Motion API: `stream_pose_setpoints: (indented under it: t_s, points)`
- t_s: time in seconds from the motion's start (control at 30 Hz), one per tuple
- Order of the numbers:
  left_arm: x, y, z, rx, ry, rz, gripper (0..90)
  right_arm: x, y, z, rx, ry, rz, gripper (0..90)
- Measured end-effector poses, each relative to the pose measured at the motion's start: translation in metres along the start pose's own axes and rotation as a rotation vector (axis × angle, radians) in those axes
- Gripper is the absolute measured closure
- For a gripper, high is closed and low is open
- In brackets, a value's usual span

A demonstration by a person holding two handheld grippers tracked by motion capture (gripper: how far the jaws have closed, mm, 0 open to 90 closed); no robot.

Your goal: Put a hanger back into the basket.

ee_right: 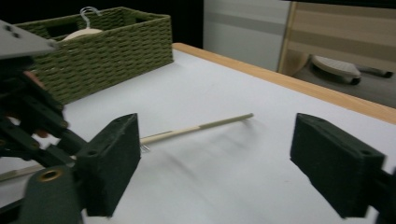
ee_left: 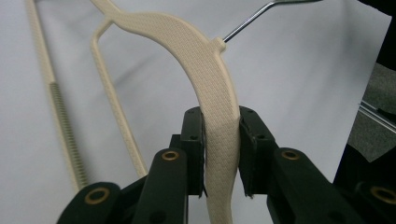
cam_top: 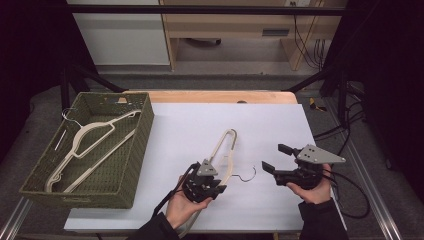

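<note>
Gripping the cream hanger (ee_left: pixel 219 140) by one shoulder arm, the left gripper (cam_top: pixel 210 187) is holding it close to the bench's near edge, pads pressing both faces of the flat arm in the left gripper view, while the wire hook (cam_top: pixel 247 176) is pointing toward the right gripper (cam_top: pixel 274 159). That right gripper is standing with its jaws spread wide and nothing between them, hovering just beside the hook near the bench's right edge. By my judgement the step in hand is carrying this hanger over to the woven basket (cam_top: pixel 127 165) at the bench's left edge, where a second hanger (cam_top: pixel 90 142) is already lying slantwise. The next move is calling for a lift high enough to clear the basket's near wall, then a swing leftward with the long arm turned to run along the basket's length. White sheet (cam_top: pixel 200 125) between hand and basket is lying bare, giving open room for that sweep; the far wooden edge (cam_top: pixel 210 96) is lying well beyond the path.
</note>
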State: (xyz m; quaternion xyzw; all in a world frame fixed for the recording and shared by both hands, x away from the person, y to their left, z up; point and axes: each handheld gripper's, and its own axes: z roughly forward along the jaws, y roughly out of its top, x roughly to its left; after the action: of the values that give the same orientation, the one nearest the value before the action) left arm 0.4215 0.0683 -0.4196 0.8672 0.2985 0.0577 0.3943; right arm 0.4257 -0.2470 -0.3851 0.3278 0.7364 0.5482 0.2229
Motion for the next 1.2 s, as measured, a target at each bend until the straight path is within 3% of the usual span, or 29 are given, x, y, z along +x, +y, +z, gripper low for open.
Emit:
stream_pose_setpoints:
  t_s: [0.1,0.37,0.7,0.9,1.0,1.1,1.13,1.2]
  points:
    - [0.004,-0.002,-0.010,-0.023,0.013,-0.018,75.0,-0.005,-0.005,0.000,-0.011,-0.022,0.031,10.4]
    - [0.020,-0.004,-0.036,-0.066,0.062,-0.060,77.1,-0.013,-0.014,0.002,0.016,-0.047,0.086,9.1]
    - [0.042,-0.006,-0.058,-0.064,0.188,-0.102,81.2,-0.020,-0.020,-0.001,0.019,-0.083,0.110,9.1]
    - [0.059,-0.011,-0.065,-0.060,0.249,-0.162,83.2,-0.020,-0.021,0.000,0.029,-0.088,0.107,9.1]
    - [0.067,-0.013,-0.067,-0.071,0.258,-0.189,83.9,-0.021,-0.022,0.000,0.031,-0.090,0.104,9.1]
    - [0.069,-0.012,-0.070,-0.085,0.272,-0.183,86.0,-0.021,-0.022,0.000,0.031,-0.088,0.104,9.1]
    - [0.067,-0.011,-0.072,-0.087,0.289,-0.157,86.1,-0.021,-0.022,0.000,0.029,-0.087,0.101,9.1]
    - [0.066,-0.009,-0.077,-0.103,0.267,-0.157,86.2,-0.021,-0.022,-0.001,0.030,-0.089,0.106,9.1]
